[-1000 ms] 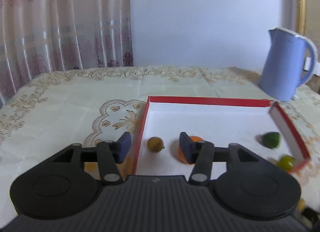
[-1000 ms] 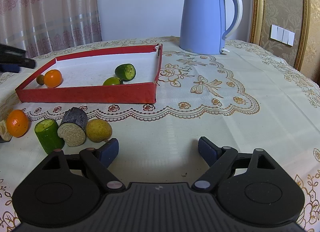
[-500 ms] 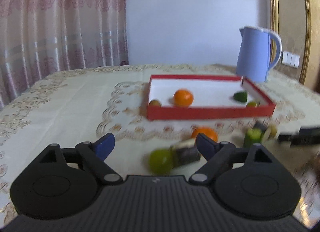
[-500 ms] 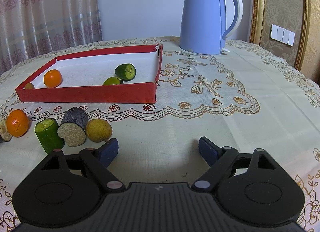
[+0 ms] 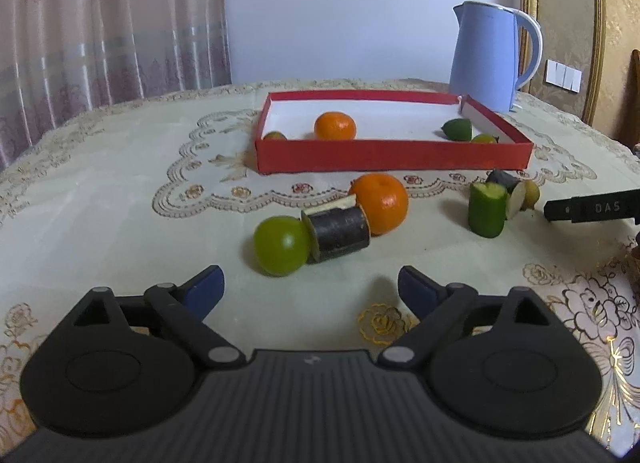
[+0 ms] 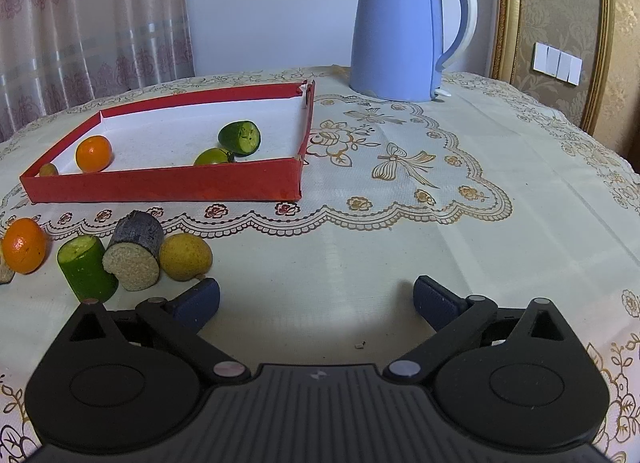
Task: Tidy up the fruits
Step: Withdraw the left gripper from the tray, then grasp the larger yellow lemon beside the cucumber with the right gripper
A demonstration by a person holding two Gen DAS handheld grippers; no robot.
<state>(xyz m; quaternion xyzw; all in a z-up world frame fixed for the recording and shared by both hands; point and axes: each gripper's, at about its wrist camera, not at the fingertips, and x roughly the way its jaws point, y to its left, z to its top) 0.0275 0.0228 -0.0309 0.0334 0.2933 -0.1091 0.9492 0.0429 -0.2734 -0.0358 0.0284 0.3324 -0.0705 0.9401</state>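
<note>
Bench (image 5: 100, 183): cream embroidered cloth.
Blue kettle (image 6: 404, 27): upright behind the tray's far right corner.
Red tray (image 5: 392, 155): holds an orange (image 5: 335, 126), a cut green fruit (image 5: 457, 128), a green tomato (image 6: 214, 156) and a small brown fruit (image 5: 274, 136).
Left tool (image 5: 310, 287): fingers apart, empty, facing green fruit (image 5: 282, 245), dark cylinder (image 5: 340, 229) and a second orange (image 5: 380, 201), all touching.
Right tool (image 6: 316, 297): fingers apart, empty; cucumber piece (image 6: 86, 267), dark cut cylinder (image 6: 134, 251) and yellow fruit (image 6: 185, 256) clustered just beside its left finger.
</note>
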